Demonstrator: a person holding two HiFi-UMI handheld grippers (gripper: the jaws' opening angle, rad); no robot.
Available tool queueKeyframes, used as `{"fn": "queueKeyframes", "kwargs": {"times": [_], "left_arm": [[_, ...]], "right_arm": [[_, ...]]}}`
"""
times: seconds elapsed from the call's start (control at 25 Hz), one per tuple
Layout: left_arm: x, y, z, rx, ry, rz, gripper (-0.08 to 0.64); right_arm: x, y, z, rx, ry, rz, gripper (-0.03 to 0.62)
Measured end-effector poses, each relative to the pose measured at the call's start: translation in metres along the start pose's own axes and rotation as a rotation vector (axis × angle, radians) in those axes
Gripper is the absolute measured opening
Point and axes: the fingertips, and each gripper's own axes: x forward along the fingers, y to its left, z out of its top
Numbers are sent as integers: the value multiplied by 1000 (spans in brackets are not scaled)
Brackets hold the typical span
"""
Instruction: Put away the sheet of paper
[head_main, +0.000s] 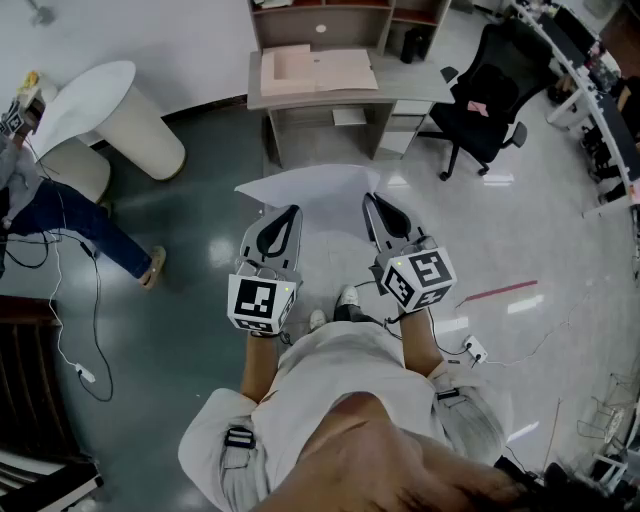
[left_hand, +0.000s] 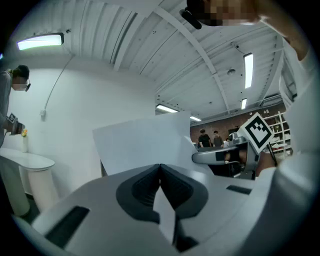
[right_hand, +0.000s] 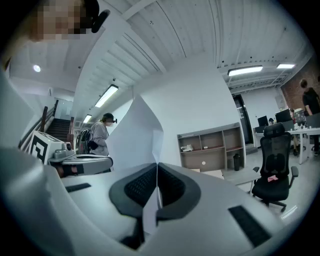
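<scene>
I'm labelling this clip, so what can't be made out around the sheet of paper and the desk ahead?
1. Head view: the near corners of the sheet of paper are hidden by the left gripper and right gripper.
2. Head view: the flat tan things on the desk are too small to name.
3. Head view: the person is cut off by the left edge.

white sheet of paper (head_main: 310, 192), held level, slightly curled

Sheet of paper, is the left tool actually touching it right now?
Touching. The left gripper view shows the left tool with its jaws closed together on the sheet of paper, whose edge runs down between them.
</scene>
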Motion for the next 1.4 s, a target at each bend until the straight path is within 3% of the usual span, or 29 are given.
{"fn": "queueKeyframes", "kwargs": {"times": [0.32, 0.6, 0.84, 1.4], "left_arm": [[-43, -1, -5, -17, -9, -18, 20], [-45, -3, -4, -16, -13, -13, 20], [-18, 9, -9, -3, 12, 6, 20], [93, 34, -11, 16, 51, 64, 20]], "right_arm": [[-26, 43, -8, -30, 2, -32, 19], [-28, 41, -9, -41, 13, -51, 20], [-3, 19, -10, -37, 13, -41, 18], [75, -78, 3, -23, 11, 14, 20]]}}
